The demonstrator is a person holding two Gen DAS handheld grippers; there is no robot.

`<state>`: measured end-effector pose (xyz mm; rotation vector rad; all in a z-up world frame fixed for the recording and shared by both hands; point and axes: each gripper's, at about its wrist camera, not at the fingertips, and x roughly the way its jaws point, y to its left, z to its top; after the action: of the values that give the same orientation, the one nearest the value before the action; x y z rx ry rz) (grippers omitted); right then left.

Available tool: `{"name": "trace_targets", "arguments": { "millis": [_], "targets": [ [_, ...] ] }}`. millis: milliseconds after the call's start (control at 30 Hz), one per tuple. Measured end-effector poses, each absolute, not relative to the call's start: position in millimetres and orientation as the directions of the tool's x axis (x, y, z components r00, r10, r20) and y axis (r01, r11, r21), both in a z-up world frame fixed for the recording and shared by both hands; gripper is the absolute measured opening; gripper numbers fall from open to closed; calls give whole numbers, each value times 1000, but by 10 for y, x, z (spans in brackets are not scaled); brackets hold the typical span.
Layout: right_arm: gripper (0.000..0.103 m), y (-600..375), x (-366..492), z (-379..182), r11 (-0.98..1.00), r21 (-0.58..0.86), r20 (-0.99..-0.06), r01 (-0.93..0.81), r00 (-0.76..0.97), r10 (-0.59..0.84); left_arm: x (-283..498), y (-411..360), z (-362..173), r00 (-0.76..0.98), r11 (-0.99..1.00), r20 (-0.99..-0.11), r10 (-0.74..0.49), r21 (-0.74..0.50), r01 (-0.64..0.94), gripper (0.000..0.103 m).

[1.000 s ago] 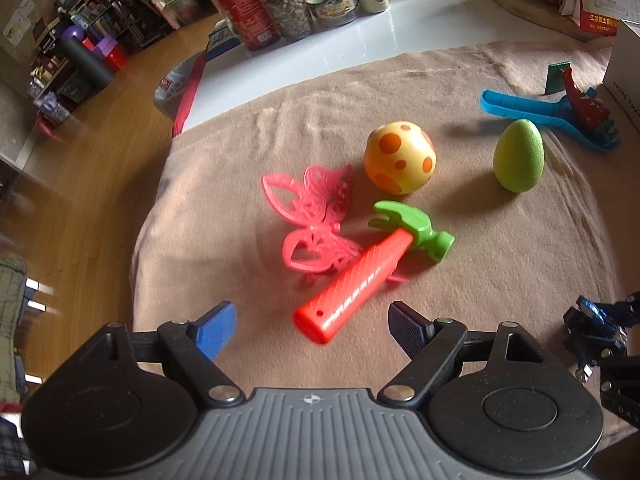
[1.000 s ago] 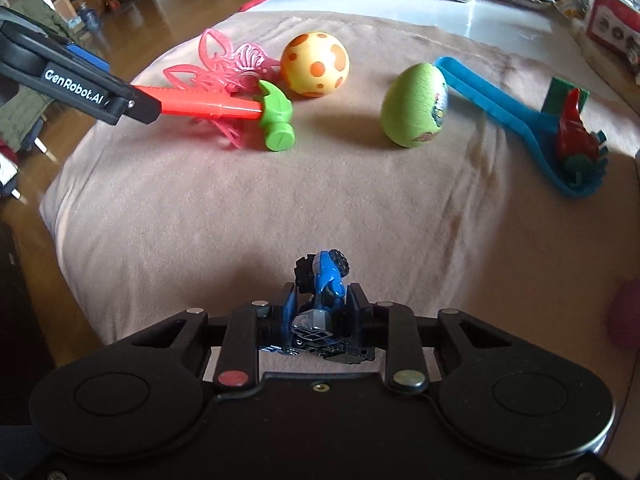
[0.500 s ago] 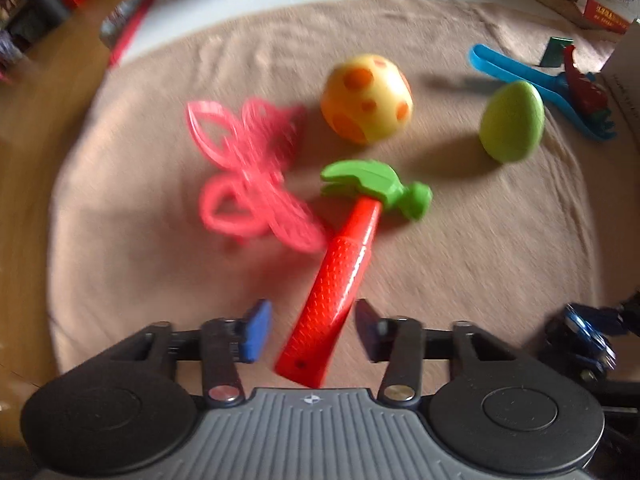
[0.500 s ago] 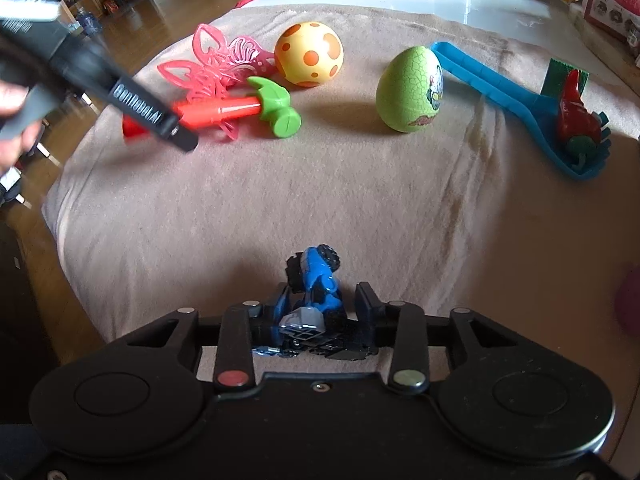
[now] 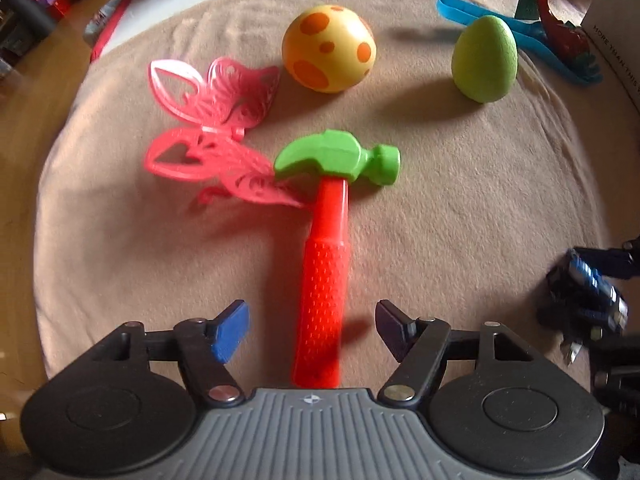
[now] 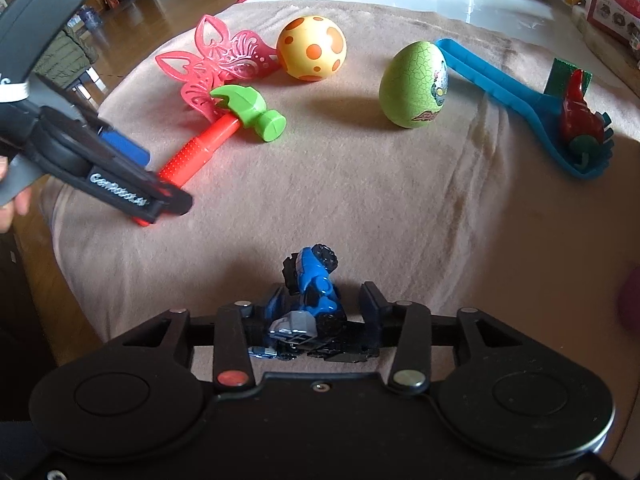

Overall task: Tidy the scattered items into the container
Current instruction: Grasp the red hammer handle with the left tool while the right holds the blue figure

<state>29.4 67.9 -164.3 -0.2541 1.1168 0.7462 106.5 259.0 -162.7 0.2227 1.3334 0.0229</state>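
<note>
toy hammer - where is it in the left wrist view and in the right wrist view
Left wrist view: the toy hammer lies at centre, green head away from the camera, red handle running down between the open jaws of the left gripper.
Right wrist view: toy hammer lies left of centre, its handle end behind the left gripper.
Shared landmark: the spotted yellow ball, just beyond the hammer head.
</note>
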Motion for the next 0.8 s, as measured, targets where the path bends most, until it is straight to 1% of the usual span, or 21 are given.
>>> {"name": "trace_targets", "arguments": {
  "millis": [33,100,167,200,233,300,367,400,433,467,533,600,767,800],
  "targets": [
    [53,689,284,-1644,732,174,-882,-659,227,414,1088,2571,-1634,236,981,-962,134,163,109,71],
    [55,720,254,-1644,726,159,-884,-669,230,406,1130,2523,-1654,231,984,-966,117,144,107,71],
    [57,746,230,-1646,724,143,-887,-675,237,397,1153,2460,-1691,228,982,-966,121,150,117,71],
    [62,753,219,-1649,724,141,-888,-675,238,394,1154,2434,-1707,228,980,-965,128,159,122,71],
    [72,758,209,-1655,725,138,-890,-674,236,389,1148,2414,-1714,234,978,-963,133,166,125,71],
    [81,773,183,-1677,727,121,-896,-675,242,373,1129,2424,-1707,240,979,-962,133,166,123,70],
    [83,789,141,-1690,724,93,-897,-684,259,359,1112,2448,-1696,242,985,-965,104,134,112,58],
    [83,797,124,-1692,724,82,-897,-685,266,353,1106,2466,-1685,240,989,-968,79,106,101,42],
    [81,800,112,-1693,727,74,-896,-682,274,349,1097,2478,-1677,235,992,-970,60,84,91,24],
    [77,802,103,-1690,732,62,-897,-678,284,340,1091,2479,-1674,231,994,-971,54,75,85,23],
    [50,818,90,-1659,733,15,-898,-680,314,309,1078,2464,-1678,235,993,-970,59,81,85,23],
    [47,783,124,-1634,740,39,-899,-672,300,320,1061,2480,-1676,234,995,-971,53,71,70,23],
    [44,611,199,-1592,767,130,-887,-629,272,373,965,2521,-1624,249,995,-966,68,83,48,23],
    [27,577,196,-1567,770,148,-880,-620,273,389,944,2535,-1603,256,995,-964,74,88,43,23]
  ]
}}
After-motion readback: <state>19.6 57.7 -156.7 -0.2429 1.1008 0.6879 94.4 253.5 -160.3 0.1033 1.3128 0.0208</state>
